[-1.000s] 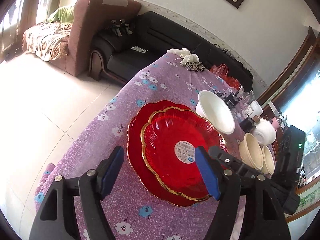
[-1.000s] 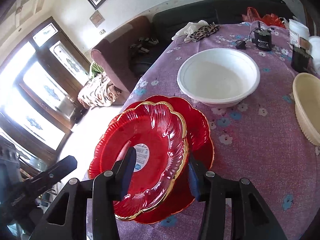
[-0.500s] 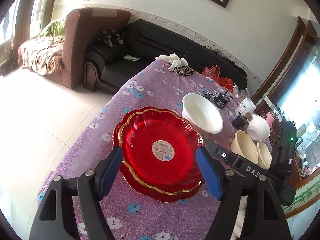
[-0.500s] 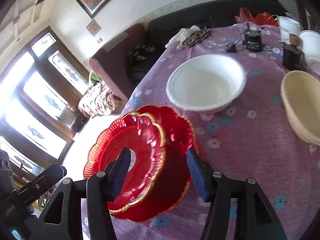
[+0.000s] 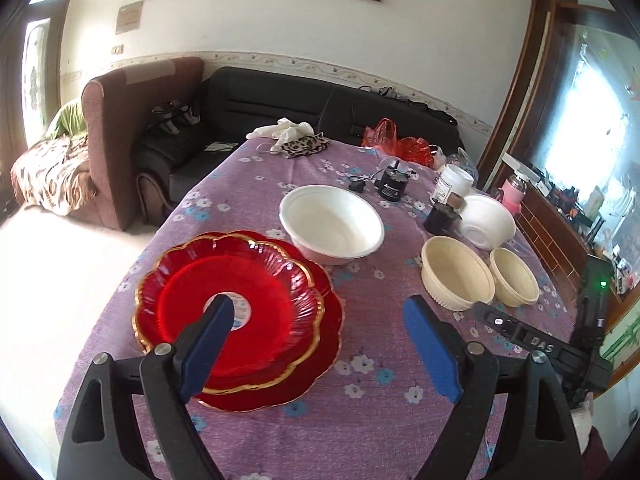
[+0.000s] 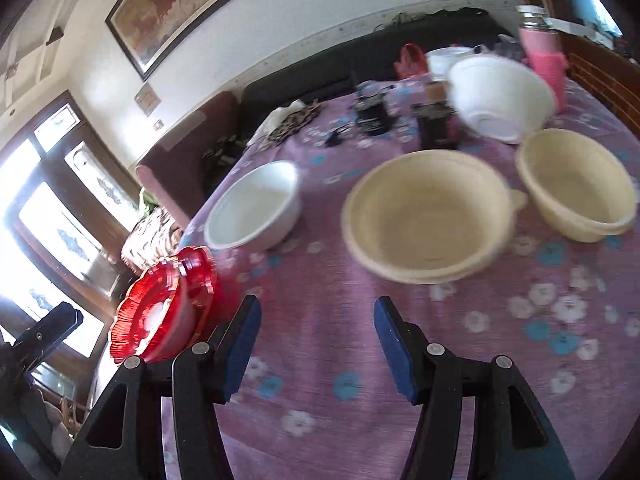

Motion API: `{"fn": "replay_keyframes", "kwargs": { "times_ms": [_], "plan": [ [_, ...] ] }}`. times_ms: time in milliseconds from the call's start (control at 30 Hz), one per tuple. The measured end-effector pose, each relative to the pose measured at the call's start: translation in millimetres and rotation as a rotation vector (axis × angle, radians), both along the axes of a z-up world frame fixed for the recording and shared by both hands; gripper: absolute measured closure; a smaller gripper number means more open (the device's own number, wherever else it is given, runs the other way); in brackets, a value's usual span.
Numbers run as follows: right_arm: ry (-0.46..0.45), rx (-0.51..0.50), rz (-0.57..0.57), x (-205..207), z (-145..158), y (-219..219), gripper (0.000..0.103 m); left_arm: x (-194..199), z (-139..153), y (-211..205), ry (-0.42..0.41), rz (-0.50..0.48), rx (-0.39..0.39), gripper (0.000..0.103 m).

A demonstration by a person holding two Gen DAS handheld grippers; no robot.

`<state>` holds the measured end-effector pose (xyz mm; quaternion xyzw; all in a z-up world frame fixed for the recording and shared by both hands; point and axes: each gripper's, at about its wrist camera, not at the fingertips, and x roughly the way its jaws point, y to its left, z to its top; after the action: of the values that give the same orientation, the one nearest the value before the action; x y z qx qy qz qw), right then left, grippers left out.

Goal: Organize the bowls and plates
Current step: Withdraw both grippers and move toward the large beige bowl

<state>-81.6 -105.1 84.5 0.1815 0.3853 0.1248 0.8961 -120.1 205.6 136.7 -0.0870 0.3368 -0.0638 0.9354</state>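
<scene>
Two red gold-rimmed plates (image 5: 236, 312) lie stacked on the purple flowered tablecloth (image 5: 360, 400). My left gripper (image 5: 316, 308) hovers near their right edge, its jaws opening with nothing held. Beyond stand a large white bowl (image 5: 332, 220), a large cream bowl (image 5: 456, 272), a small cream bowl (image 5: 514, 276) and a tilted white bowl (image 5: 486, 220). My right gripper (image 6: 316, 304) is open and empty over bare cloth, just short of the large cream bowl (image 6: 428, 216). The small cream bowl (image 6: 576, 184) sits to its right and the red plates (image 6: 164, 308) far to its left.
A black device (image 5: 394, 186), a dark jar (image 5: 440, 216), a white tub (image 5: 454, 180), a pink flask (image 6: 546, 60) and a red bag (image 5: 400, 144) crowd the far right of the table. Cloths (image 5: 292, 138) lie at the far end. The table edge drops off left of the plates.
The right gripper let go of the upper red plate, which now lies flat on the lower one, and swung right toward the cream bowls. The left gripper drew back and its jaws widened.
</scene>
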Motion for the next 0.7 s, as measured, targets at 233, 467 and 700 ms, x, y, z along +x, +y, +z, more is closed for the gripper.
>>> {"fn": "replay_keyframes", "kwargs": {
  "times_ms": [233,467,700],
  "plan": [
    [0.018,-0.034,-0.124,-12,-9,-69,0.039,9,0,-38,-0.066,0.028,0.049,0.005],
    [0.055,0.013,-0.185,8,-19,-93,0.039,39,-13,-78,0.054,-0.009,0.036,0.005],
    [0.112,0.084,-0.190,53,-37,-84,0.039,73,-36,-142,0.176,-0.117,0.033,0.005]
  ]
}}
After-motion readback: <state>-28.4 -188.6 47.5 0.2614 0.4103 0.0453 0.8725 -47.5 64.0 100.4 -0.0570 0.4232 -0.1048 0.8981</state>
